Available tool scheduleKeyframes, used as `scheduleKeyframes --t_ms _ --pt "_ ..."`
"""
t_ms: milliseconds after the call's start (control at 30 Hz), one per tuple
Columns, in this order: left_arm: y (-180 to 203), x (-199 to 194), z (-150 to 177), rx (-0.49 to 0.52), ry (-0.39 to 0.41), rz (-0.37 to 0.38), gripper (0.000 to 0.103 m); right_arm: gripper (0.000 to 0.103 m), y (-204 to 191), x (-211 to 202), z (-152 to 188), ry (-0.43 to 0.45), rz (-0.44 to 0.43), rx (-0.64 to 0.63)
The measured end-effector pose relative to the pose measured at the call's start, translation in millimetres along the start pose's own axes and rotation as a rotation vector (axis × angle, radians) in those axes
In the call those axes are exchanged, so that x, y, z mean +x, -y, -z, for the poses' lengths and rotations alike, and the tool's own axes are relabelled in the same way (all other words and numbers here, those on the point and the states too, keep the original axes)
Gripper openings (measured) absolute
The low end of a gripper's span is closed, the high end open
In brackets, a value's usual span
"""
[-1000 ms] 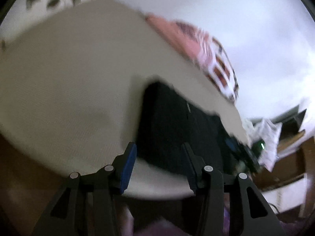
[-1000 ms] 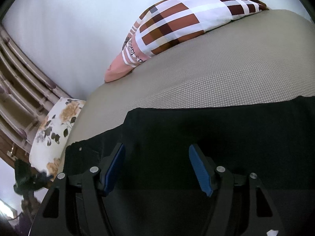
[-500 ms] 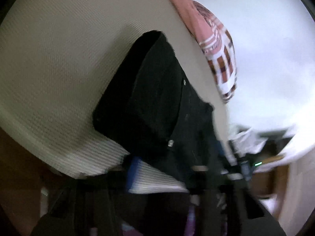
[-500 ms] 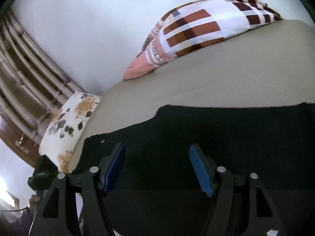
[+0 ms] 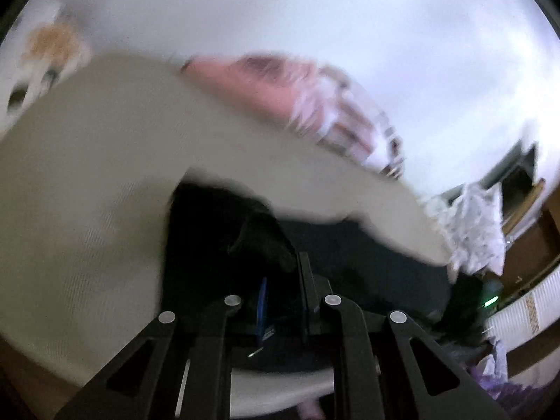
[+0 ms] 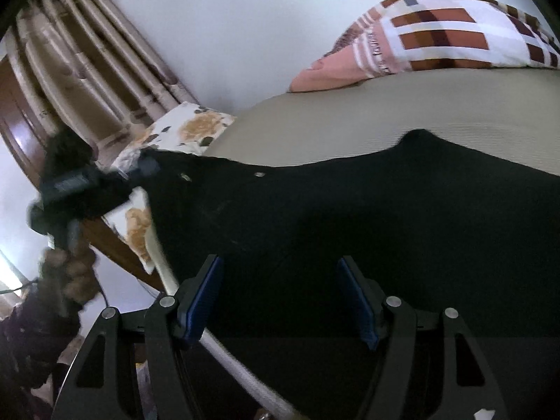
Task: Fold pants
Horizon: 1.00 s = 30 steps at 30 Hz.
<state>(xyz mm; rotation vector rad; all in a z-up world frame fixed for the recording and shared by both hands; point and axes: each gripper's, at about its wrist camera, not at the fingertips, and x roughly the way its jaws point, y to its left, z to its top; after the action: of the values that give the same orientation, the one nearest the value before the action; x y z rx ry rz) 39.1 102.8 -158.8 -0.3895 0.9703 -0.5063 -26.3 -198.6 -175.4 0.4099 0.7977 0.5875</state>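
Black pants (image 6: 350,210) lie spread across the beige mattress (image 6: 385,115). In the left wrist view, which is blurred, the pants (image 5: 210,231) bunch up right in front of my left gripper (image 5: 283,273), whose jaws are closing on the dark cloth pinched between them. The right wrist view shows that left gripper (image 6: 147,168) gripping the waist corner near a metal button, with a person's hand (image 6: 66,273) on its handle. My right gripper (image 6: 280,280) stands open just above the pants near the bed's front edge, pads apart with nothing clamped.
A brown-and-white checked pillow (image 6: 437,35) lies at the far side of the mattress by the white wall. A floral pillow (image 6: 196,126) sits at the left end, with striped curtains (image 6: 87,70) behind it. Furniture and white cloth (image 5: 472,224) stand off the bed's right end.
My left gripper's jaws went from wide apart to nearly together on the pants' edge, and the cloth bunched up. My right gripper slid left along the pants, still open.
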Motion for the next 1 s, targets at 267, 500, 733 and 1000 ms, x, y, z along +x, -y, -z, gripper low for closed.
scheduleKeyframes --t_ms 267,500,733,1000 --pt "-50.6 12.7 40.5 -0.114 -0.078 0.059 0.018 0.066 -24.1 33.0 11.4 -0.118 -0.035 -0.094" --pt "-67.2 14.1 45.4 -0.217 -0.087 0.129 0.022 0.066 -59.0 43.4 -6.1 -0.130 -0.162 -0.110" --pt "-64.1 10.5 40.3 -0.231 -0.128 0.119 0.025 0.018 -87.4 111.2 0.9 -0.289 -0.136 -0.199" --pt "-84.9 -60.2 17.3 -0.280 0.063 -0.108 0.045 0.002 -90.2 120.5 2.3 -0.309 -0.073 -0.234"
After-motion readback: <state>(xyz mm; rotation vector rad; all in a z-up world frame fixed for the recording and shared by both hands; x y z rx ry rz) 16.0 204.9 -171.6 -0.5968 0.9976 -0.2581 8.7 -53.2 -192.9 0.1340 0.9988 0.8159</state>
